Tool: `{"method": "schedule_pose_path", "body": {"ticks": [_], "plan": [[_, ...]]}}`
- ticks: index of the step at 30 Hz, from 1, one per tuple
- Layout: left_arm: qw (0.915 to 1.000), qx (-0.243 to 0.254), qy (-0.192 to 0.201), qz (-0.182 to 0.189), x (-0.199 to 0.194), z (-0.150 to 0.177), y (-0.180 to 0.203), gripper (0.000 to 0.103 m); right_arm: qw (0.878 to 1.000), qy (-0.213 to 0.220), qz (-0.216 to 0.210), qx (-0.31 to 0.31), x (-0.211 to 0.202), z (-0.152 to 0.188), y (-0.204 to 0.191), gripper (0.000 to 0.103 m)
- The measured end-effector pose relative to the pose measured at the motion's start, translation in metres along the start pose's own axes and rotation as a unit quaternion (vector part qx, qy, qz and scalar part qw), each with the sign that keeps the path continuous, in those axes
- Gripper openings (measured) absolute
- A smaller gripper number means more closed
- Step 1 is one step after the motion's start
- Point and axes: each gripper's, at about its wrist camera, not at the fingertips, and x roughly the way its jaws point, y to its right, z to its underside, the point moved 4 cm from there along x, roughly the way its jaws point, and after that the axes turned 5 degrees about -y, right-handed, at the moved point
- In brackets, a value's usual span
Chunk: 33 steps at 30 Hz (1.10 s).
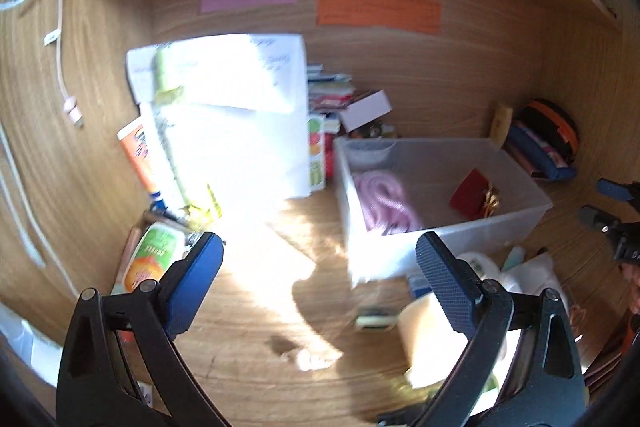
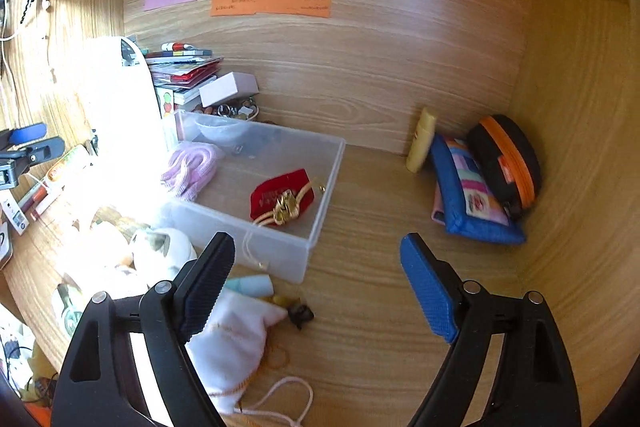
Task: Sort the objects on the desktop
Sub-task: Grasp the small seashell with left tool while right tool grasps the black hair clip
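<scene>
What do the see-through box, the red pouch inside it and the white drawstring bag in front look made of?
The clear rectangular storage box looks like frosted, semi-transparent plastic: the desk's wood grain shows through its walls. The red pouch with the gold knot seems velvety fabric, matte and soft-edged, with shiny cord. The white drawstring bag appears to be soft cloth, wrinkled and slumped, though glare hides its weave.

Left gripper (image 1: 318, 253) jaws wide apart, empty, above sunlit wooden desk (image 1: 248, 311). Translucent plastic bin (image 1: 492, 227) ahead holds pink coiled cord (image 1: 382, 201), red pouch with gold knot (image 1: 472, 193). Glare-washed white papers (image 1: 236, 107) stand left. View blurred.
</scene>
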Motion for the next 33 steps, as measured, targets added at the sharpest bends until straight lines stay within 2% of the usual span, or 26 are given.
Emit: {"method": "schedule_pose_path", "body": {"ticks": [5,14,16,18,25,30,33], "plan": [[0.9995,-0.014,-0.027,-0.012,0.004,0.027,-0.018,0.098,1.0,-0.013,0.006,0.006,-0.001,0.02,0.005,0.083],[0.9977,-0.019,-0.063,-0.016,0.021,0.07,-0.018,0.097,0.998,-0.057,0.005,0.021,0.014,0.047,0.018,0.083],[0.9972,-0.018,-0.072,-0.012,0.025,0.075,-0.015,0.084,0.998,-0.061,-0.007,0.03,0.014,0.051,0.019,0.083],[0.9962,-0.014,-0.086,-0.003,0.032,0.08,-0.012,0.076,0.998,-0.061,-0.017,0.026,0.012,0.054,0.014,0.083],[0.9942,-0.004,-0.107,0.013,0.045,0.088,-0.003,0.06,0.998,-0.053,-0.028,-0.016,0.013,0.053,-0.015,0.083],[0.9928,-0.009,-0.119,0.014,0.055,0.092,-0.006,0.047,0.998,-0.063,-0.026,-0.002,0.023,0.052,-0.007,0.083],[0.9929,-0.01,-0.118,0.018,0.055,0.091,-0.005,0.045,0.998,-0.07,-0.007,0.007,0.028,0.053,0.004,0.083]]}}
